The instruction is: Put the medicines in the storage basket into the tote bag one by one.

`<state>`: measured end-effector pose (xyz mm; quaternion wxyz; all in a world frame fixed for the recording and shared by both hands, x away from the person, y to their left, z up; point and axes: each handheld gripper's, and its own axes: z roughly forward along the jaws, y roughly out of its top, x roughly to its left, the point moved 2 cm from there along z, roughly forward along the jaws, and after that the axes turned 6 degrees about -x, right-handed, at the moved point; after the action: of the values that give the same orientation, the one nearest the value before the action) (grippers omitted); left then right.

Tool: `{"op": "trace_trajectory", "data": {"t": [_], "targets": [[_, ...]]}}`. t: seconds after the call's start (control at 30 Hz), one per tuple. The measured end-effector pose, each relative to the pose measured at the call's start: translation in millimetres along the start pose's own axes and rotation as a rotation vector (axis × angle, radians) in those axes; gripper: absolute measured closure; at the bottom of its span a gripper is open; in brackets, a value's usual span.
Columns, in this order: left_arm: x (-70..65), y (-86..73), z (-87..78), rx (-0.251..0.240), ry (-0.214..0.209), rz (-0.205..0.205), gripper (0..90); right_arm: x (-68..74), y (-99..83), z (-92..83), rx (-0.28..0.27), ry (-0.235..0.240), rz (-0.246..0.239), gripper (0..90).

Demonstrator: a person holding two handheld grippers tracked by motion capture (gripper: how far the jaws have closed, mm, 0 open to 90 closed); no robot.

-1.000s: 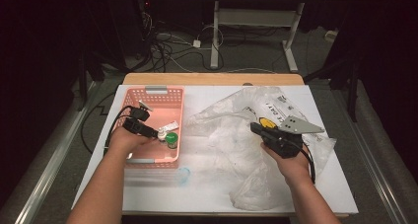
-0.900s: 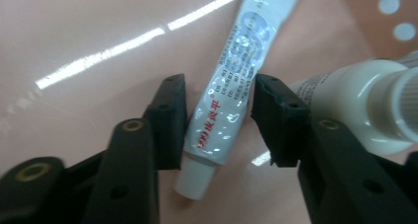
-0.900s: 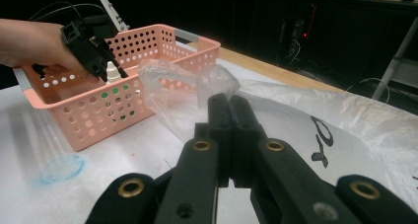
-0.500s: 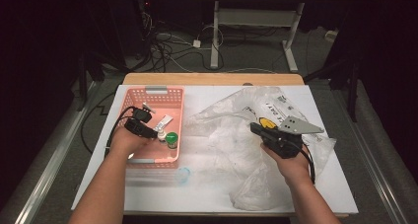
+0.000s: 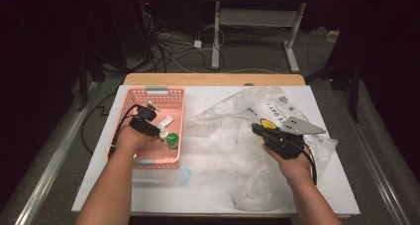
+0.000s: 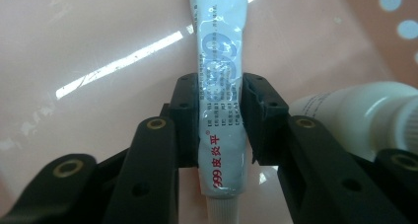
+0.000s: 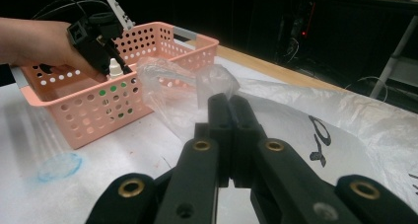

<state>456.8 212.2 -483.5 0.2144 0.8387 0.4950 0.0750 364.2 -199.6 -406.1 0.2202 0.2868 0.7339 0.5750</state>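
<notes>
Two black jaws of the left gripper had just been closing around a slim white squeeze tube with blue and red print, and in the left gripper view they stood pressed against its two sides. The tube lay flat on the floor of the pink perforated plastic basket, its long axis running straight away from the jaws and its cap end pointing back toward the hand, so the pads met it across its narrow width, about midway along. Beside it, just off one jaw, lay a white plastic bottle, and the high view showed a green-capped bottle near the gripper's tip. The left hand reached down into the basket from its near rim, wrist angled downward.

Well apart, over the white table, the right gripper was closed on a pinched fold of the crumpled clear plastic bag, holding that fold raised toward the basket, forearm low over the bag. Judging by this, lifting the tube straight up out of the basket looked the likely next step.
</notes>
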Motion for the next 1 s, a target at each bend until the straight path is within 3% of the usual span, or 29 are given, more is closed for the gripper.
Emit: {"op": "trace_trajectory", "data": {"t": [0.07, 0.47, 1.0], "targets": [[-0.7, 0.0, -0.5, 0.006, 0.001, 0.012, 68.2, 0.0, 0.0, -0.4, -0.001, 0.0, -0.001, 90.0], [0.6, 0.9, -2.4, 0.002, -0.017, -0.013, 68.3, -0.7, 0.5, -0.8, -0.006, -0.003, -0.004, 90.0], [-0.3, -0.7, -30.4, -0.137, 0.0, -0.047, 68.3, -2.5, 1.6, -2.6, -0.023, -0.011, 0.011, 90.0]]}}
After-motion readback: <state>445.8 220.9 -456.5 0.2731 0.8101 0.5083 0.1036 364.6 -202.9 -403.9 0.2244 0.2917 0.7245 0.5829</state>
